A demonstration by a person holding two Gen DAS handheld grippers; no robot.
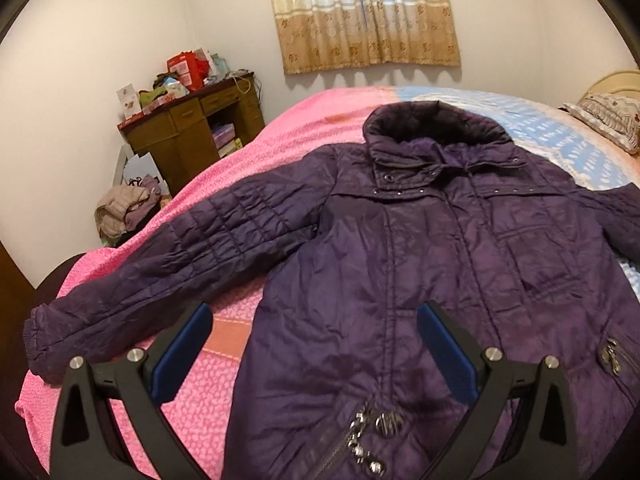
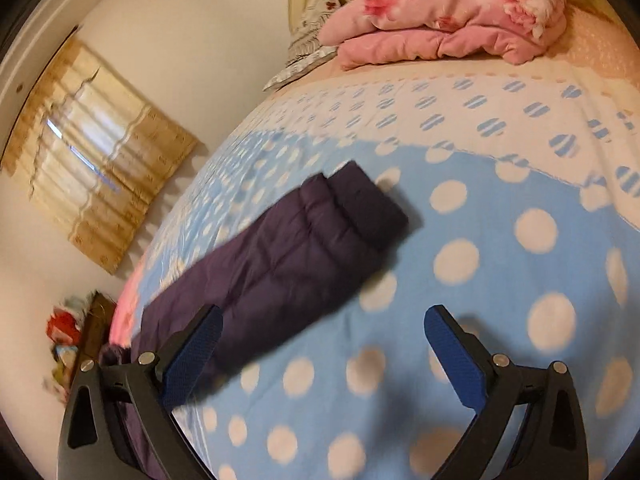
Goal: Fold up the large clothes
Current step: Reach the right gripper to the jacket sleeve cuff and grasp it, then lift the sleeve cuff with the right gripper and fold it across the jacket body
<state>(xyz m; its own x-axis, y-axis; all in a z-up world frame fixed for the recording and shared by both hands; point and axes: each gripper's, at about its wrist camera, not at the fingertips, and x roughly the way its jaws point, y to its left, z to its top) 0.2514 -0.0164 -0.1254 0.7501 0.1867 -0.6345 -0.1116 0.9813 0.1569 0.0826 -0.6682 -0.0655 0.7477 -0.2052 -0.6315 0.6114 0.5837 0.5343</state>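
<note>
I am seeing warm, fairly dim indoor light in both views. Daylight is glowing through the curtain [image 1: 366,12], blowing out its upper centre; scalloped shadows are falling on the wall below its hem. Fisheye distortion is bending the bed [image 1: 224,216] and darkening the corners. The right wrist view is smearing with motion blur, softening the sleeve [image 2: 288,264] and polka dots.

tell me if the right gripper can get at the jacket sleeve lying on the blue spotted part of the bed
Probably yes. The right gripper is open, and the purple sleeve lies flat on the blue spotted blanket just ahead, toward its left finger. Nothing covers the cuff.
</note>
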